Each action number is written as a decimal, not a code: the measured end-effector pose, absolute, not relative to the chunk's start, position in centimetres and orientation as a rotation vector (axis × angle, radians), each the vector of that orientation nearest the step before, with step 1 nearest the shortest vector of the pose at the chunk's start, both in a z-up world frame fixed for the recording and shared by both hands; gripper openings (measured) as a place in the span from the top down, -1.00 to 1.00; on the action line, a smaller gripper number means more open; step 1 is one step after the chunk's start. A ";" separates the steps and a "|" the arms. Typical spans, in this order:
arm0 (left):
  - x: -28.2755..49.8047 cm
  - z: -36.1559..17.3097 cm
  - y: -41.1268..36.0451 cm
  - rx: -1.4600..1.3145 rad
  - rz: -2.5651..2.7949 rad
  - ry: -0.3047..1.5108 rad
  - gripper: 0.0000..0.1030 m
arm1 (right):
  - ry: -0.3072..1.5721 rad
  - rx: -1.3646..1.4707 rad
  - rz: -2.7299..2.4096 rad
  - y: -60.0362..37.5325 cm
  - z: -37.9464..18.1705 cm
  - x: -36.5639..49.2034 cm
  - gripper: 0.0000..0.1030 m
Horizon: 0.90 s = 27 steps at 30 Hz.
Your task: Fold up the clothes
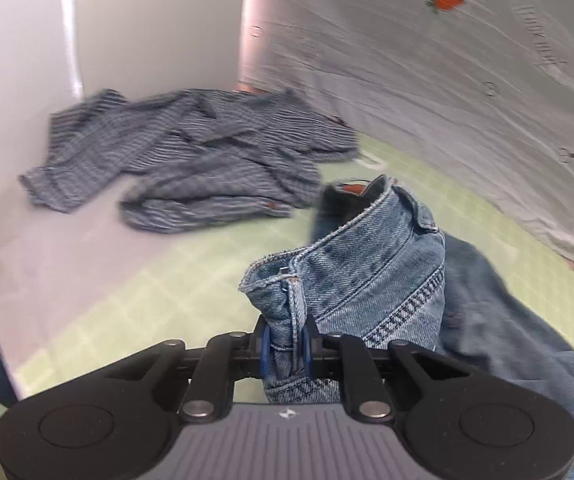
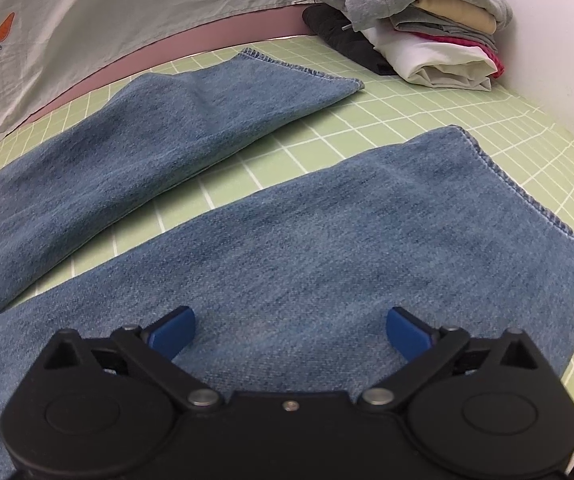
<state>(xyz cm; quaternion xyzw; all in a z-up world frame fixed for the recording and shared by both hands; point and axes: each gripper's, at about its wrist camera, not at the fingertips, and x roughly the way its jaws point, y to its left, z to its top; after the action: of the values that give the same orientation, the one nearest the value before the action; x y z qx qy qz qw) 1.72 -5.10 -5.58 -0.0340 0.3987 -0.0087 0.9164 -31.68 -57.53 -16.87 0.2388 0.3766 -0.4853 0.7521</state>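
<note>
A pair of blue jeans lies on the green grid mat. In the left wrist view my left gripper is shut on the jeans' waistband and holds it raised above the mat. In the right wrist view the two legs spread apart: the near leg lies right under my right gripper, which is open and empty just above the denim. The far leg runs toward the back edge.
A crumpled blue striped shirt lies on the white table beyond the mat. A stack of folded clothes sits at the mat's far right corner. A white cloth with a carrot print hangs along the back.
</note>
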 end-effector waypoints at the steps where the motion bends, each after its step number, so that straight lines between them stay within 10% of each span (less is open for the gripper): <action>1: 1.8 -5.9 -3.3 -0.075 0.025 0.830 0.69 | 0.825 0.524 -1.061 -57.5 -16.8 -31.6 -1.00; 17: 3.6 -11.5 5.0 -0.175 0.177 0.982 0.66 | 0.924 0.549 -0.981 -52.8 -16.0 -31.2 -1.00; 24: 1.6 -9.7 4.2 -0.300 0.225 0.934 -0.35 | 0.878 0.547 -0.962 -53.1 -14.3 -34.1 -0.99; 27: 0.8 -8.4 2.6 -0.281 0.221 0.898 -0.45 | 0.859 0.567 -1.014 -55.0 -14.0 -36.2 -0.99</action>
<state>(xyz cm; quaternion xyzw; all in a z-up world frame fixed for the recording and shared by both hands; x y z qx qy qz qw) 0.75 2.61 -8.44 -0.1350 0.4317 0.1062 0.8855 -36.20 -54.96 -13.99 0.2594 0.3931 -0.4639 0.7503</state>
